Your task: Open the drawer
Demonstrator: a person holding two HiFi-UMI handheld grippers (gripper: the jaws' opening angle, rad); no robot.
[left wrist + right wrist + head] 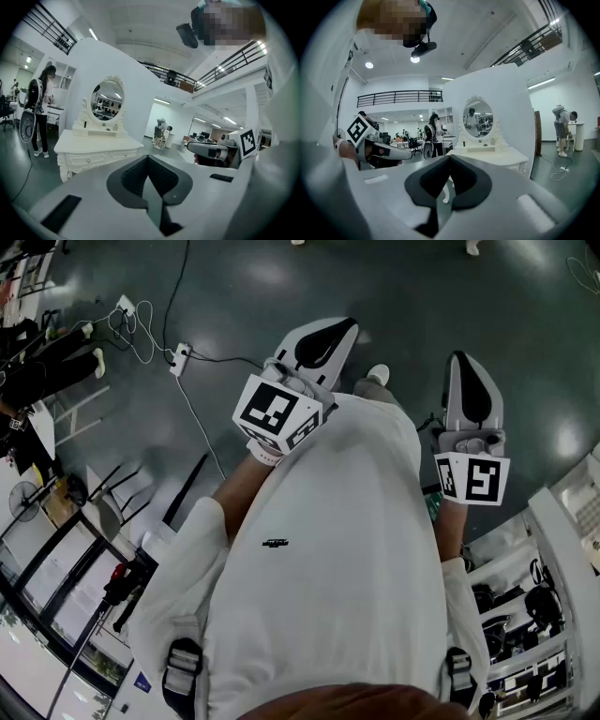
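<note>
White cotton fills most of the head view. The person's shirt [319, 549] carries one small dark logo [275, 543], too small to read. The only other print is the black-and-white square pattern on each gripper's marker cube [277, 415], which has no letters.

Both forearms reach forward from the chest, side by side and apart. They hold the left gripper [330, 337] and the right gripper [469, 381] nearly level, noses dipping a little. In its own view, each gripper has its jaws pressed together with nothing between them.

The drawer fronts [101, 157] sit in a carved white dressing table [93, 140] topped by an oval mirror [106, 101]. As far as can be seen, they look flush with the table's front. The table stands well apart from both grippers, ahead and to the left of the left gripper's tips, and ahead and slightly right of the right gripper's tips.

A white partition panel [136, 93] rises behind the table. A person [40, 115] stands further left of it.

The floor [394, 287] under the grippers is dark and glossy. A white power strip [179, 358] and its cables lie ahead and left of the left gripper. A railed balcony [234, 61] and ceiling strip lights run above the hall.
</note>
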